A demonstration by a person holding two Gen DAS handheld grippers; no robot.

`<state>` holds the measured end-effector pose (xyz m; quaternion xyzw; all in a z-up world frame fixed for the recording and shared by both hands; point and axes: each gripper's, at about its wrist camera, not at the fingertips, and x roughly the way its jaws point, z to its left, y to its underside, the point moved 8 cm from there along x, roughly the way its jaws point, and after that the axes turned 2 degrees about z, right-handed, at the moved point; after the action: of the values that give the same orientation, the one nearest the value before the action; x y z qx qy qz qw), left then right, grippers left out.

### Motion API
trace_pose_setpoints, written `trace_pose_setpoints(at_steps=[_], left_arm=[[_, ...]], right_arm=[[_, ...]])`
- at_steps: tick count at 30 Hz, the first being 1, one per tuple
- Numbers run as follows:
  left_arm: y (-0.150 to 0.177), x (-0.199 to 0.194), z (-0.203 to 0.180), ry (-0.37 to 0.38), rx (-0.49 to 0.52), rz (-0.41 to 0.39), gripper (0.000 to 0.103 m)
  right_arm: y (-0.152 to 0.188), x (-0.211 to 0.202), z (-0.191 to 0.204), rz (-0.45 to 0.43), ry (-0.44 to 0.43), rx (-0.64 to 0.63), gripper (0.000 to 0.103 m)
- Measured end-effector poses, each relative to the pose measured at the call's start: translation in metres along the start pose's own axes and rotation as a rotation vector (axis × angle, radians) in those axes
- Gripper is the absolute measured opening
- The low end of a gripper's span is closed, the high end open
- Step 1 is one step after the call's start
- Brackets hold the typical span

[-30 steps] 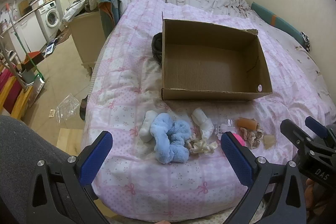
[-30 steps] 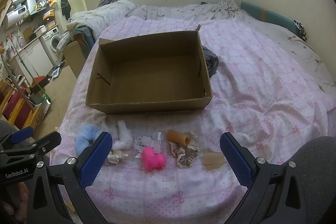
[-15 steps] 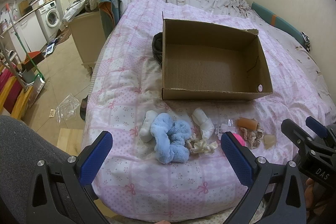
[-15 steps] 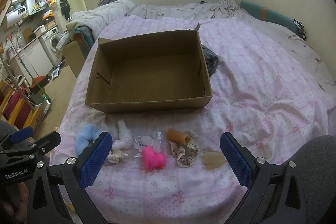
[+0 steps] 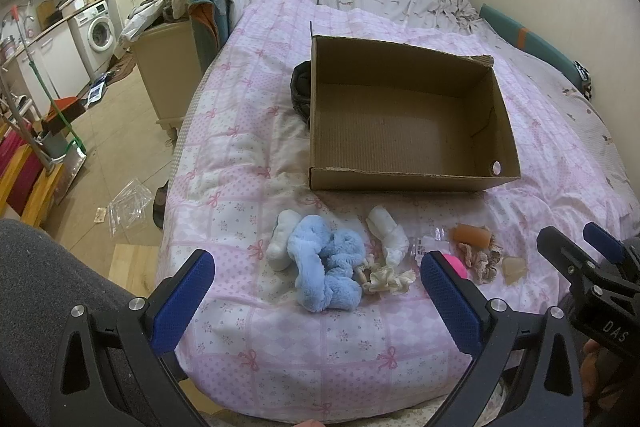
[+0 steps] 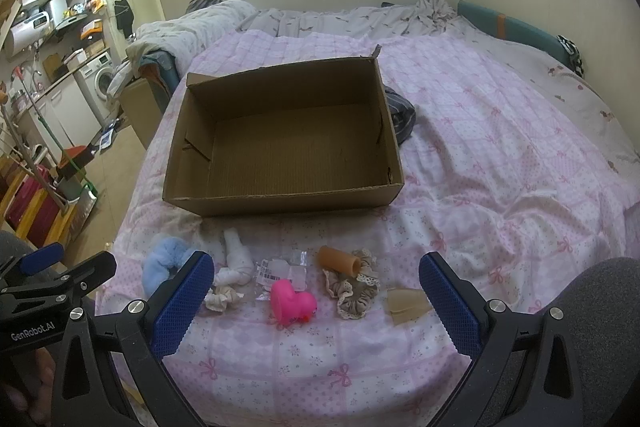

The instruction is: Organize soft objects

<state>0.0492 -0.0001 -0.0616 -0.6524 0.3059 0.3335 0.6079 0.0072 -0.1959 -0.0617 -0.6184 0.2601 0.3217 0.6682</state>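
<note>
An empty open cardboard box (image 5: 404,183) (image 6: 280,201) sits on the pink quilt. In front of it lies a row of small soft items: a fluffy blue piece (image 5: 326,269) (image 6: 162,263), white rolled socks (image 5: 388,233) (image 6: 236,261), a cream scrunchie (image 5: 386,279), a pink heart toy (image 6: 292,301), an orange tube (image 6: 340,261), a beige lace scrunchie (image 6: 354,293) and a tan piece (image 6: 406,303). My left gripper (image 5: 318,297) is open and empty above the blue piece. My right gripper (image 6: 312,297) is open and empty above the pink heart.
A clear plastic packet (image 6: 282,269) lies among the items. A dark cloth bundle (image 5: 300,89) lies beside the box. The bed's edge drops to the floor on the left, with a cabinet (image 5: 168,75) and clutter there. Rumpled bedding lies at the far end.
</note>
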Motion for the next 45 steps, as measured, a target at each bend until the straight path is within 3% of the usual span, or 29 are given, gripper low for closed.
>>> trace_pose_setpoints(at_steps=[38, 45], left_arm=[[0.001, 0.005, 0.005, -0.001, -0.008, 0.01, 0.103], [-0.01, 0.003, 0.004, 0.003, -0.006, 0.024, 0.103]], right_arm=[[0.001, 0.003, -0.008, 0.022, -0.014, 0.041, 0.103], [-0.017, -0.008, -0.018, 0.007, -0.045, 0.073, 0.103]])
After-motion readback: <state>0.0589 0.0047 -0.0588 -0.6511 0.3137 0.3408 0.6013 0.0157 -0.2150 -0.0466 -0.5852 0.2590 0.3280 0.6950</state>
